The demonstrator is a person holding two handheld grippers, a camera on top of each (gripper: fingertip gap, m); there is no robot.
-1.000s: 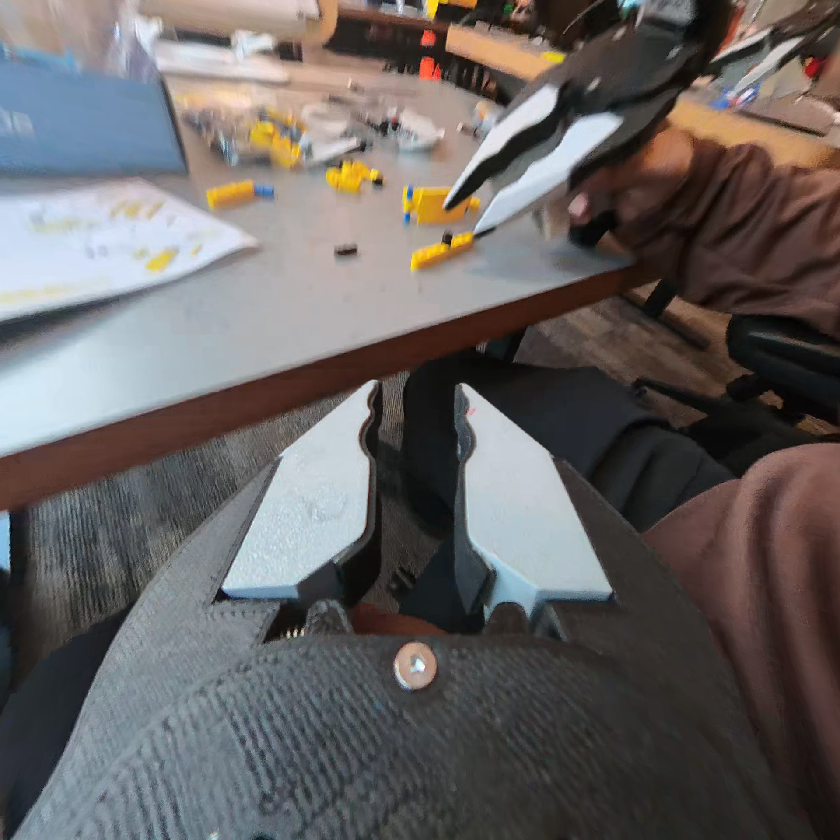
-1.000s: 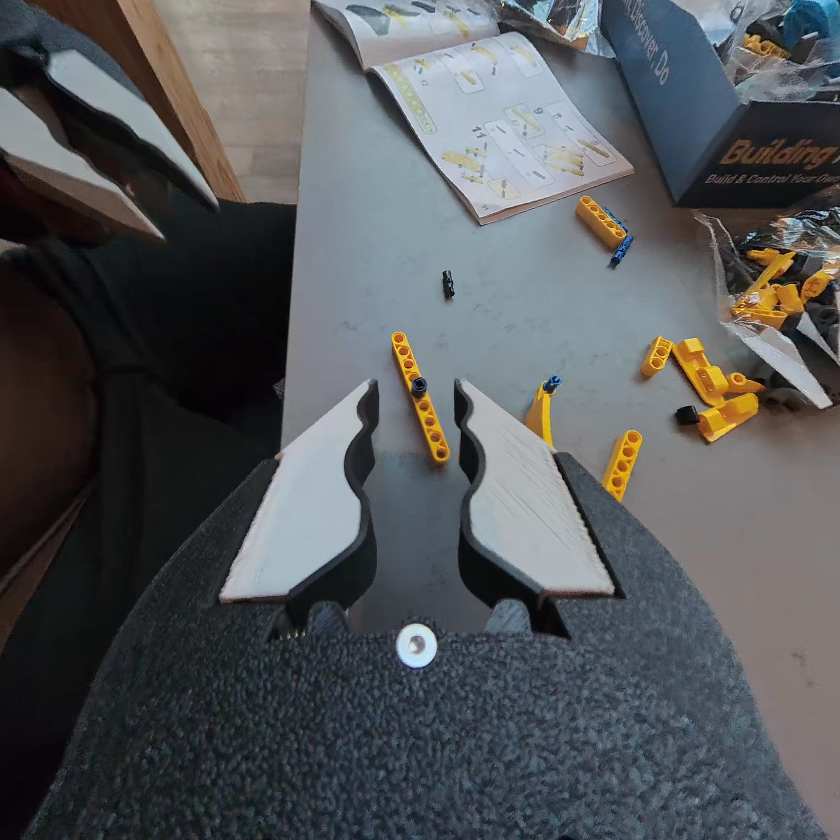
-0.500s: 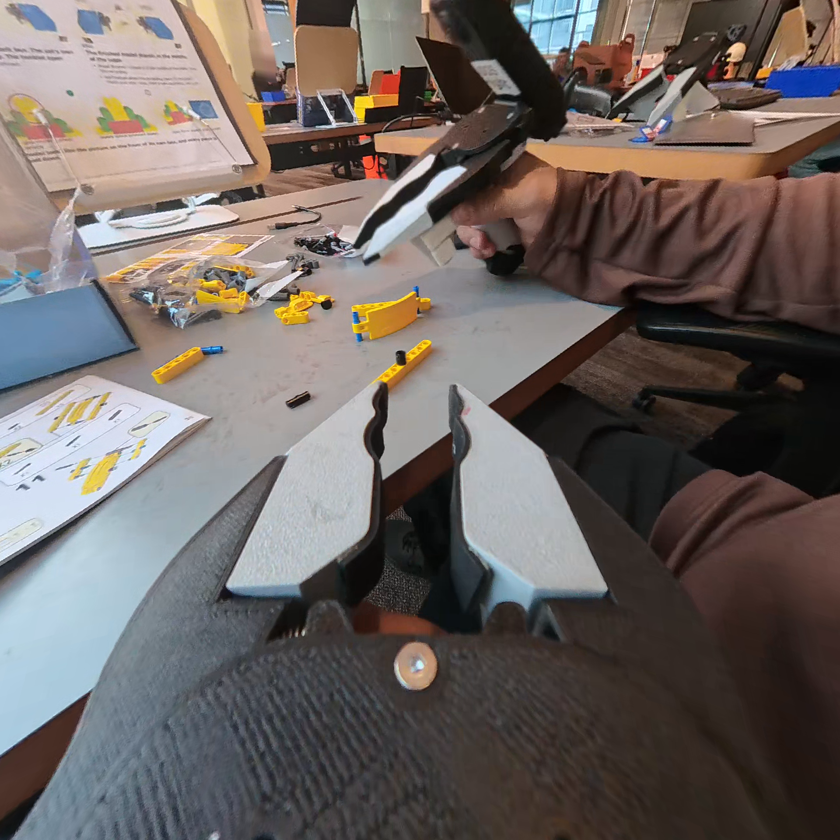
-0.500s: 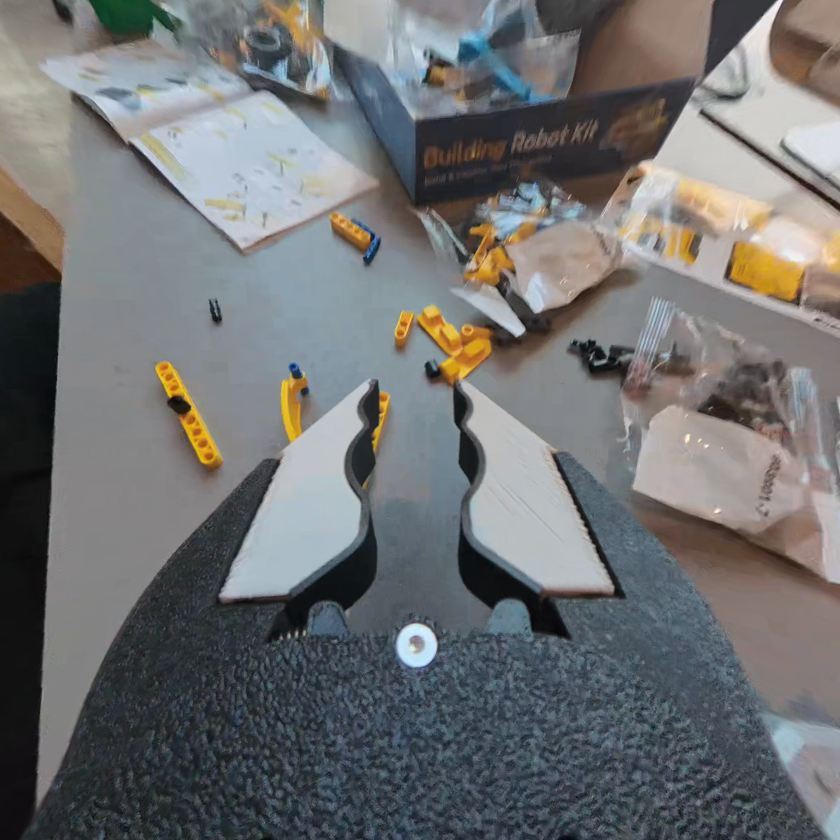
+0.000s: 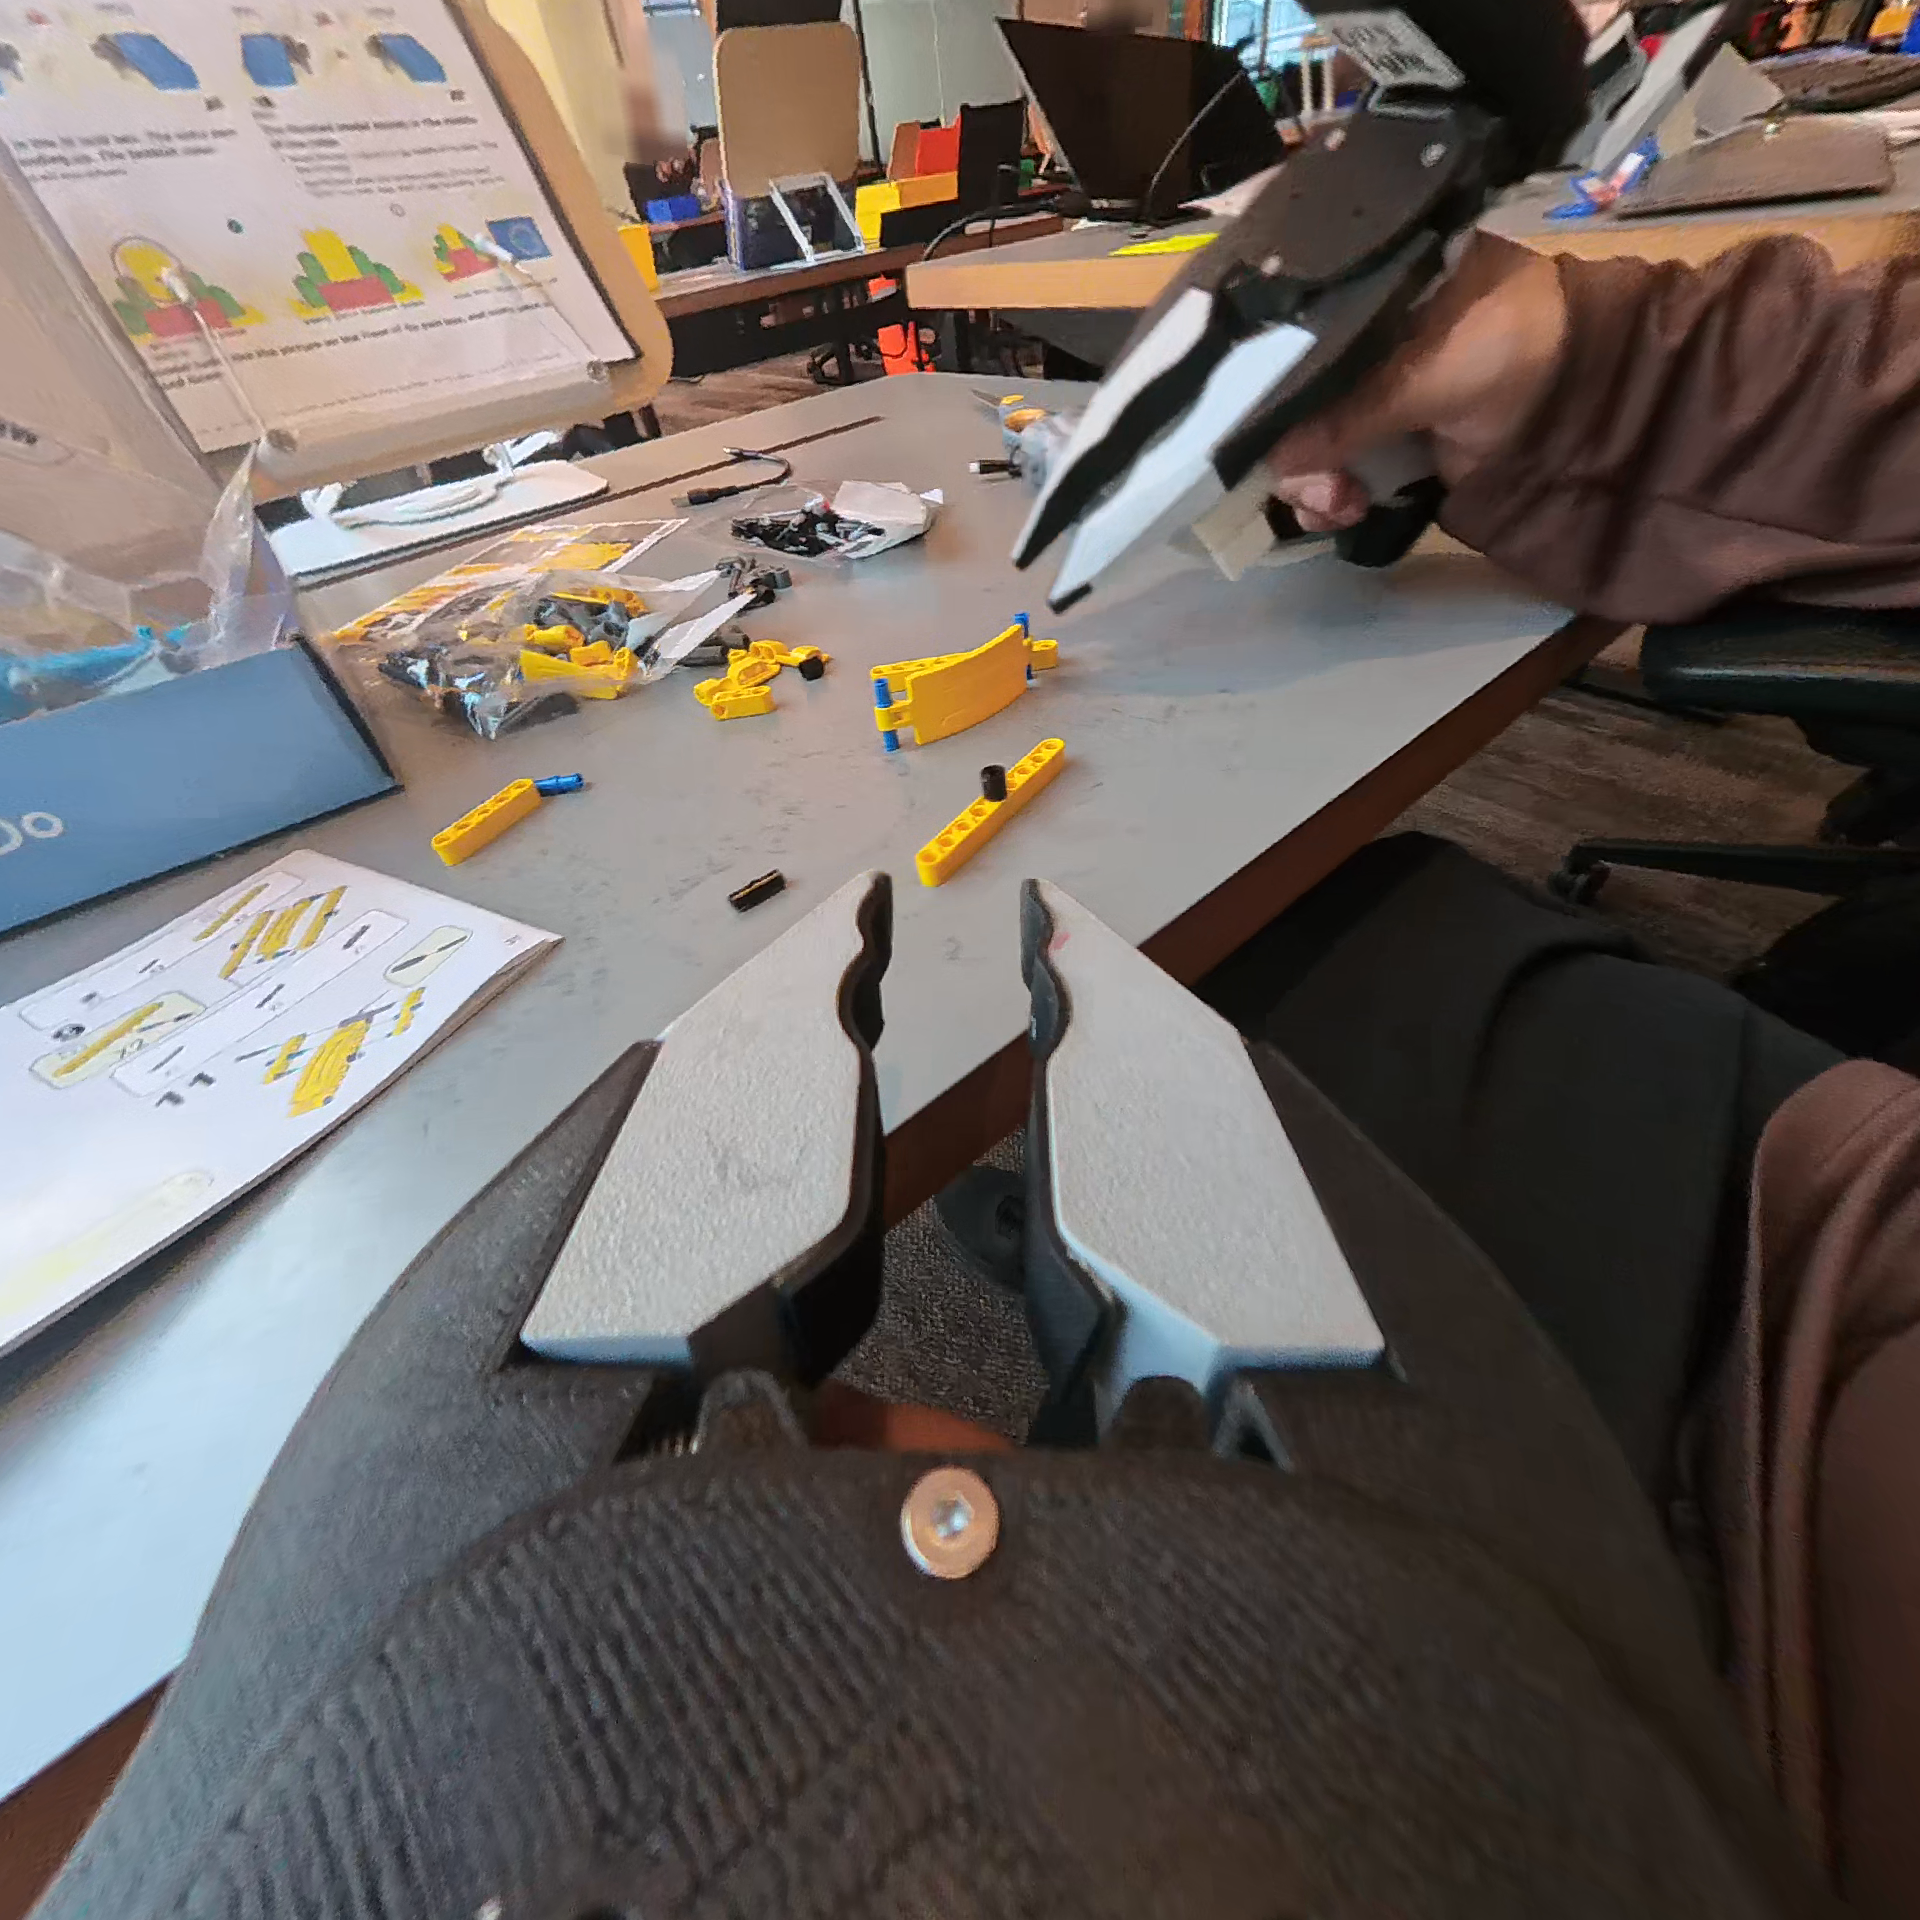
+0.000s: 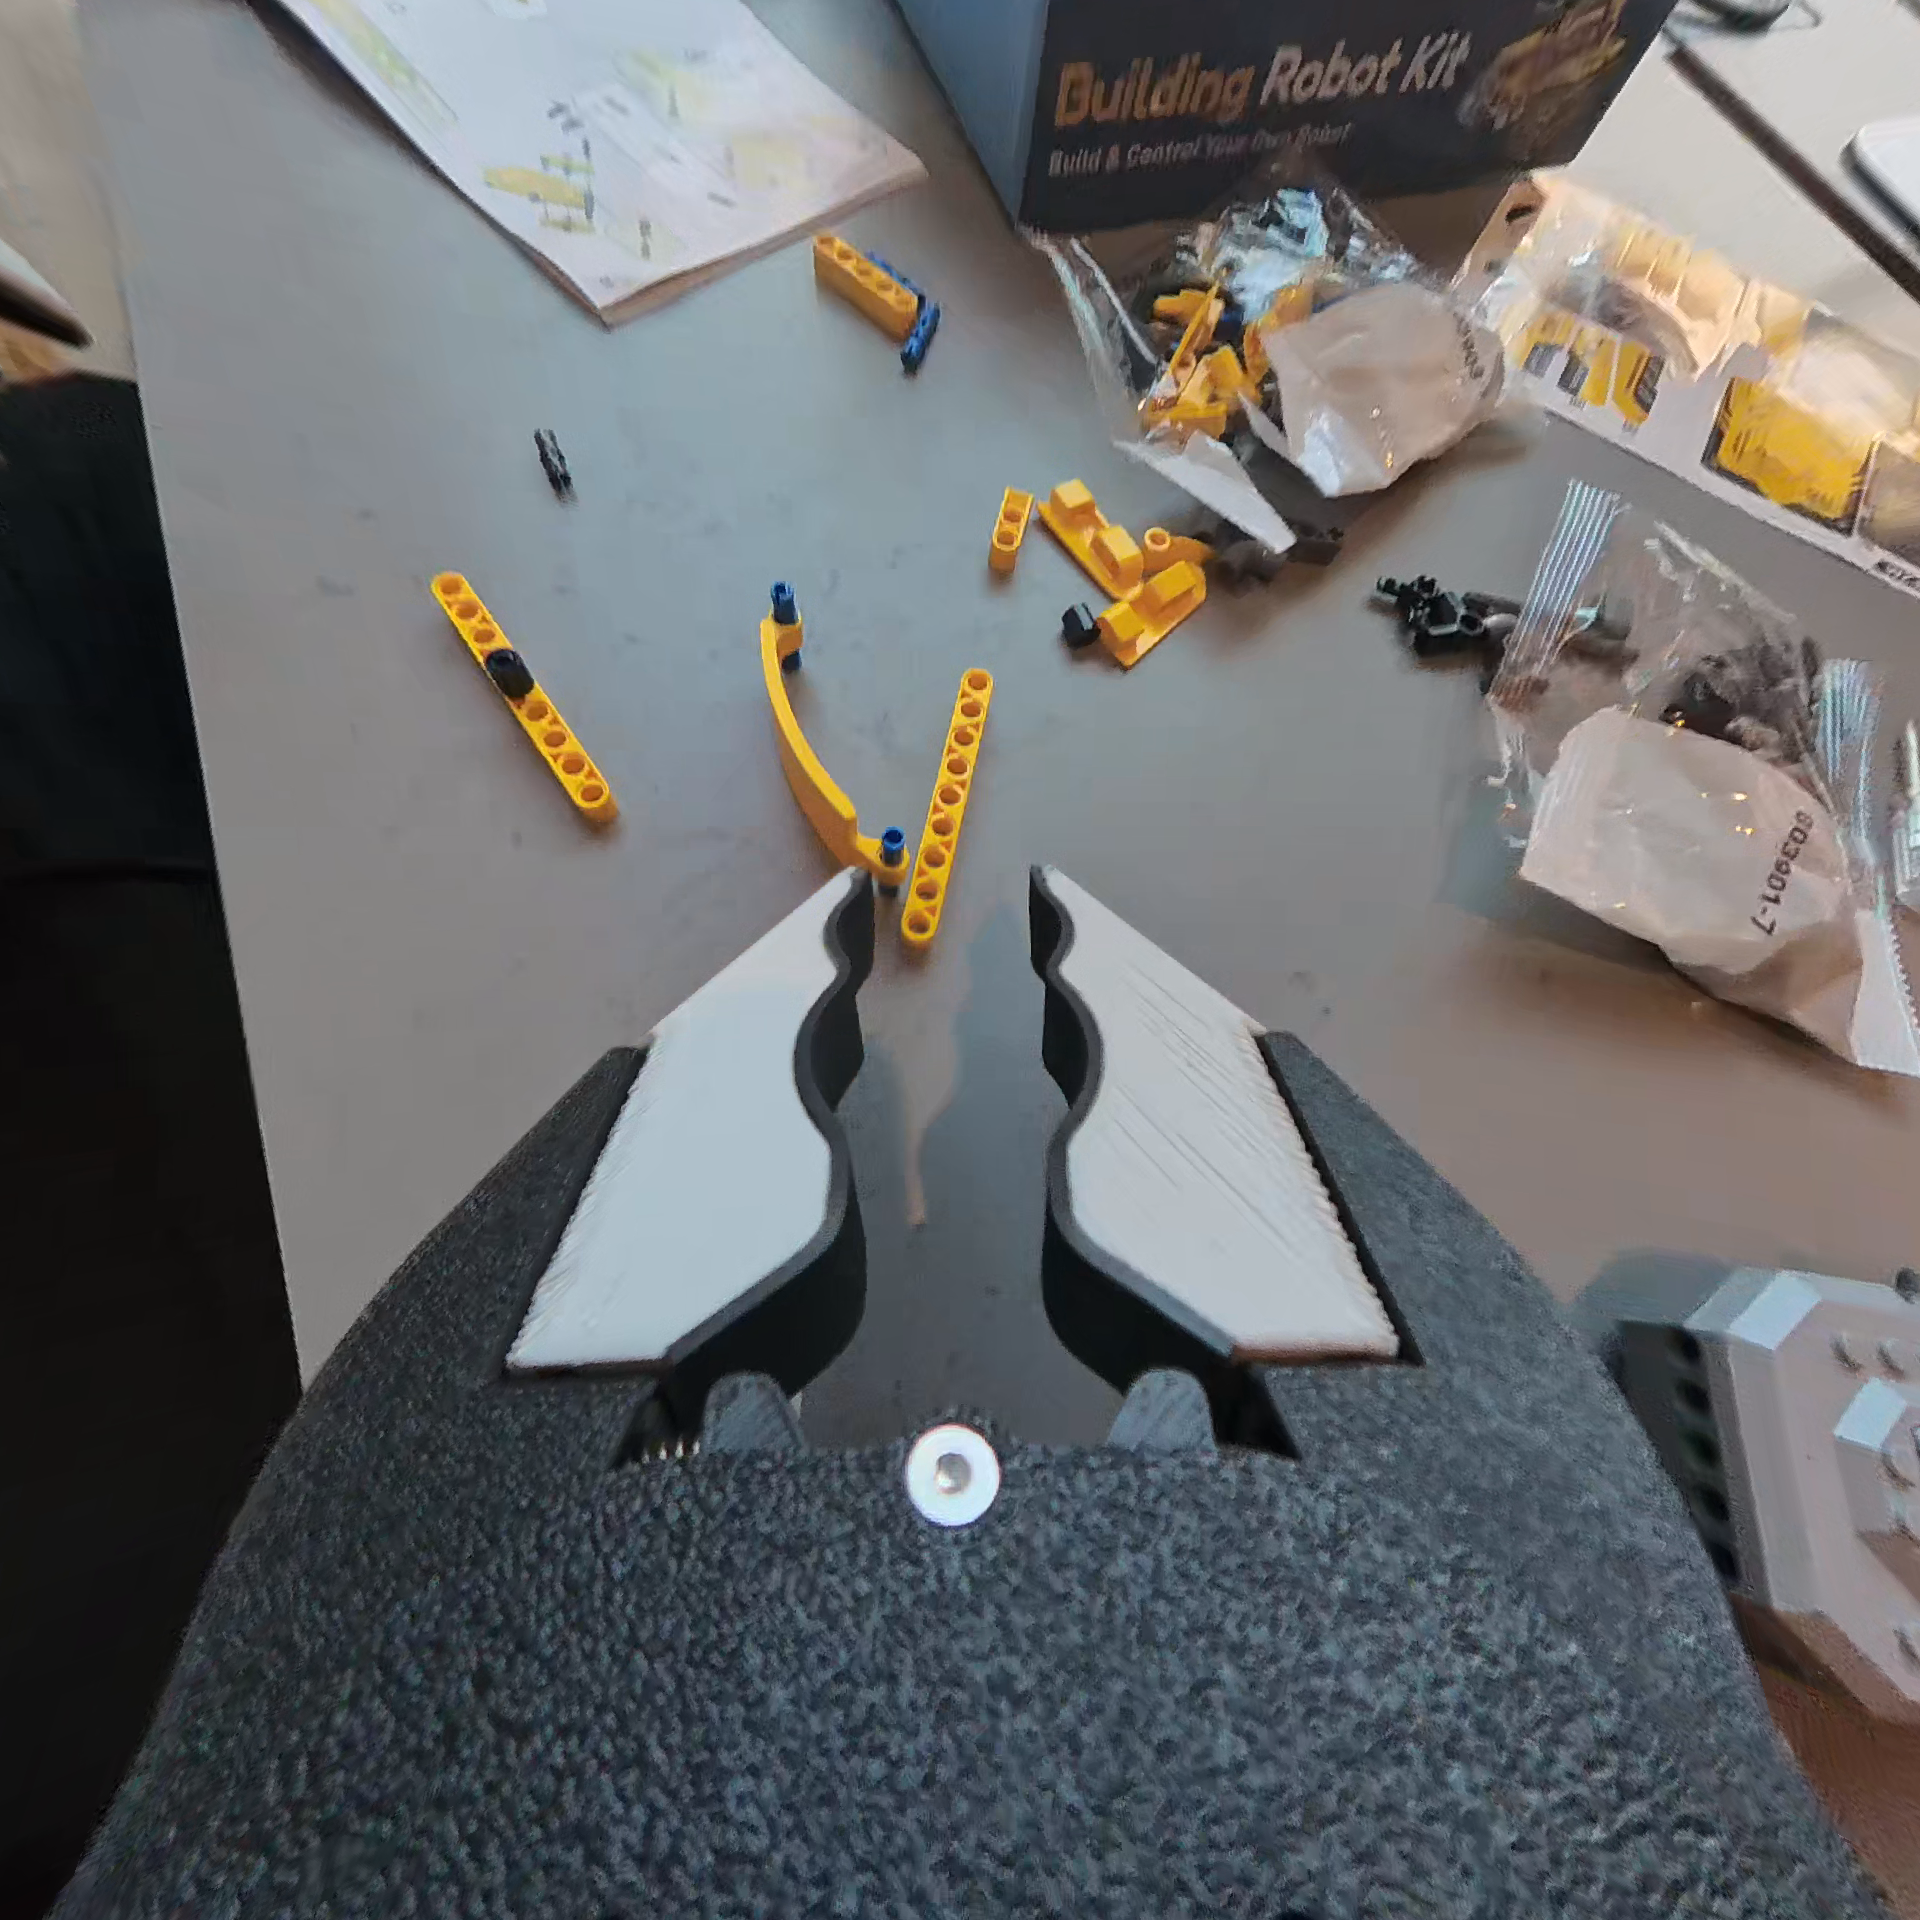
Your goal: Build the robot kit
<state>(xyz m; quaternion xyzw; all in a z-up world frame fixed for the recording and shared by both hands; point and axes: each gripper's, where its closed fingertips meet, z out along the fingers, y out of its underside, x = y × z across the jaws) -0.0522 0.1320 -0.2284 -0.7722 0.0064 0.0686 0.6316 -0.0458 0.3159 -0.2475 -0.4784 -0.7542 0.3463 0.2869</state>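
My left gripper (image 5: 956, 899) is open and empty, held over the grey table's near edge (image 5: 1039, 1049). Just ahead of it lie a small black pin (image 5: 756, 890) and a long yellow holed beam (image 5: 992, 812) with a black pin in it. My right gripper (image 6: 951, 888) is open and empty above the table; its tips are close to a long yellow beam (image 6: 948, 805) and a curved yellow panel (image 6: 805, 753) with blue pins. It also shows in the left wrist view (image 5: 1049, 566), above the curved yellow panel (image 5: 961, 686).
An instruction booklet (image 5: 208, 1039) lies at the left, a dark blue kit box (image 6: 1299, 83) behind it. Plastic bags of parts (image 6: 1299, 343) (image 6: 1704, 790) and loose yellow pieces (image 6: 1122, 582) lie at the right. A short yellow beam (image 5: 486, 823) with a blue pin lies mid-table. A grey block (image 6: 1808, 1475) sits near right. My hands' fingertips stand some 20 cm from each other. The small black pin (image 5: 756, 890) lies around 8 cm away from my left fingertips. The right camera catches it too, in the right wrist view (image 6: 550, 460).
My left gripper has risen from below the table edge to above it. My right gripper has swung away from the beam with the black pin towards the curved panel and second beam.
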